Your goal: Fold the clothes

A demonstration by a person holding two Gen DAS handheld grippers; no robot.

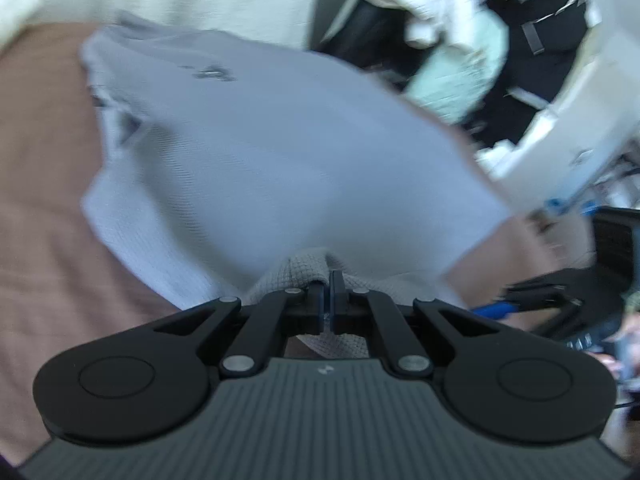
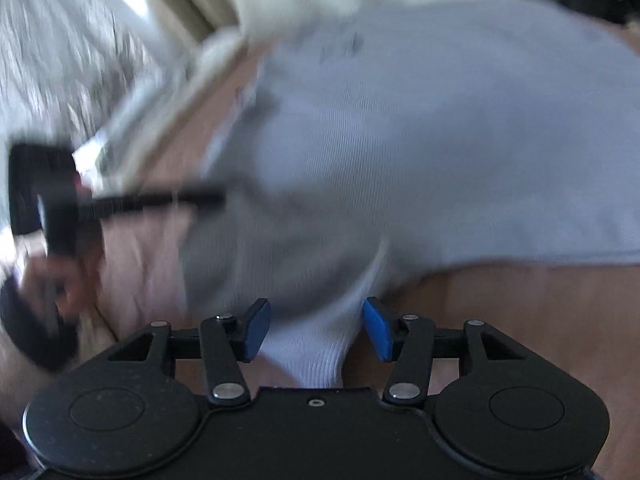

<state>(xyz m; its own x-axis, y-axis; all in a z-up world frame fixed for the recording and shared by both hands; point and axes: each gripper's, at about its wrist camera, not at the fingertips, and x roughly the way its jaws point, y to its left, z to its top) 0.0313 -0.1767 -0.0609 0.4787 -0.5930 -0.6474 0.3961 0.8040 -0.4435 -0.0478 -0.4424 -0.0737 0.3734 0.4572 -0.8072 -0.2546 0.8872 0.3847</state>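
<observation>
Fold barely begun, one edge pinched

Cloth sits nearest: my left gripper [image 1: 328, 300] is clenched on a bunched hem of the pale blue-grey shirt [image 1: 280, 148], waffle-knit fabric puckering out on both sides of the jaws. My right gripper [image 2: 316, 328] stands released, blue pads [image 2: 256, 330] apart with a ribbed white fold lying loose between them, unpressed. Beyond, the shirt spreads broad and mostly flat over the brown bedspread [image 1: 44, 200], a small dark logo near its far edge (blur hides finer detail). I judge no fold finished; everything remains. Farther right, a white bin [image 1: 576, 120] holds heaped clothes.
</observation>
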